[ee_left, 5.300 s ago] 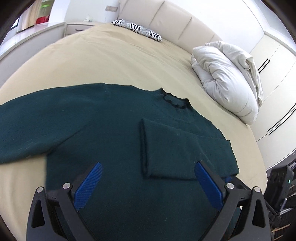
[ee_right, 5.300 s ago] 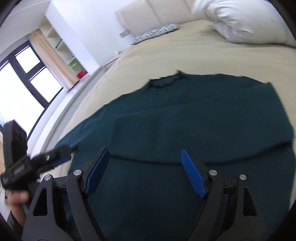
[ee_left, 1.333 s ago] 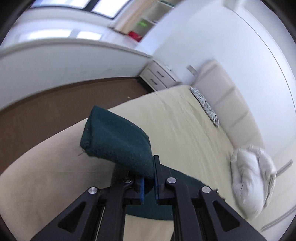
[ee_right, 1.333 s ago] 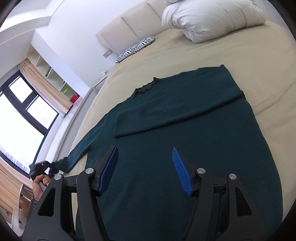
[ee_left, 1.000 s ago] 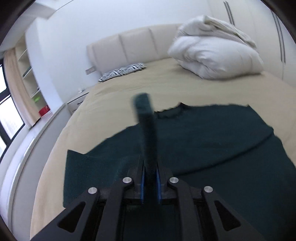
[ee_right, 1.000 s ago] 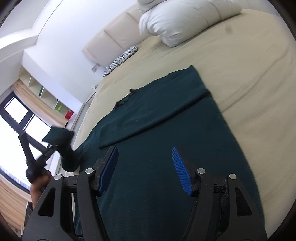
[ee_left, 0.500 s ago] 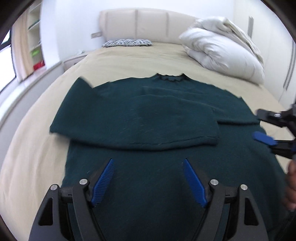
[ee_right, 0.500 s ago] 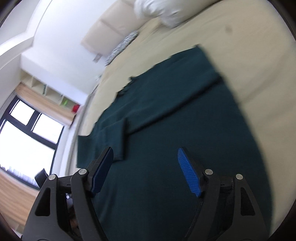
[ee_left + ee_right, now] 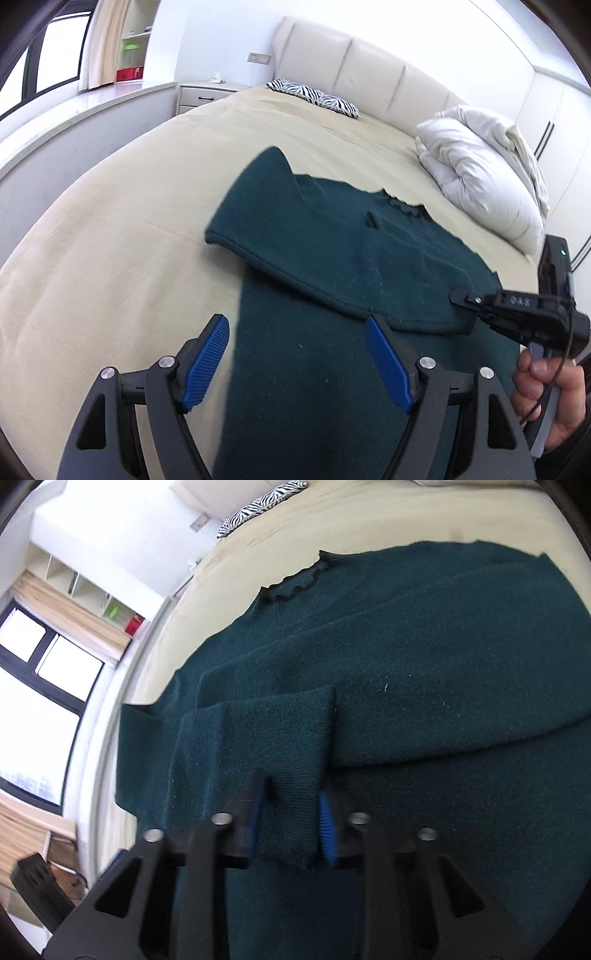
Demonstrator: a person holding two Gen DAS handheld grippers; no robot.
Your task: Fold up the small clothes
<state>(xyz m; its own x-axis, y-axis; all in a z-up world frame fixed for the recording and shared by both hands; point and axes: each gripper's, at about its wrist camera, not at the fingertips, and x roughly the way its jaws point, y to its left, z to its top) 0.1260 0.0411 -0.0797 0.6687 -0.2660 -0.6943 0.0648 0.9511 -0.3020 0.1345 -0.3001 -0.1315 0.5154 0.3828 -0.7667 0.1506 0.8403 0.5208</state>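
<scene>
Dark green sweater [image 9: 343, 258] flat on the beige bed [image 9: 122, 236], both sleeves folded across its chest.
Soft, limp knit, light: I'd pinch it at cuffs or hem. Its length runs from frilled collar [image 9: 295, 581] far to hem near. My right gripper [image 9: 291, 812] has just been closing around the left sleeve's cuff [image 9: 295, 760]; my left gripper [image 9: 295, 363] gapes wide, empty, over the sweater's left edge.

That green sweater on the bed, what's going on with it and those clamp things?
A person is folding a dark green sweater on a beige bed, holding a two-finger gripper in each hand. Both sleeves already lie folded across its chest. The right gripper has just been closing, and the cuff of the second sleeve sits between its blue pads. The left gripper hangs open over the sweater's lower body, holding nothing.
</scene>
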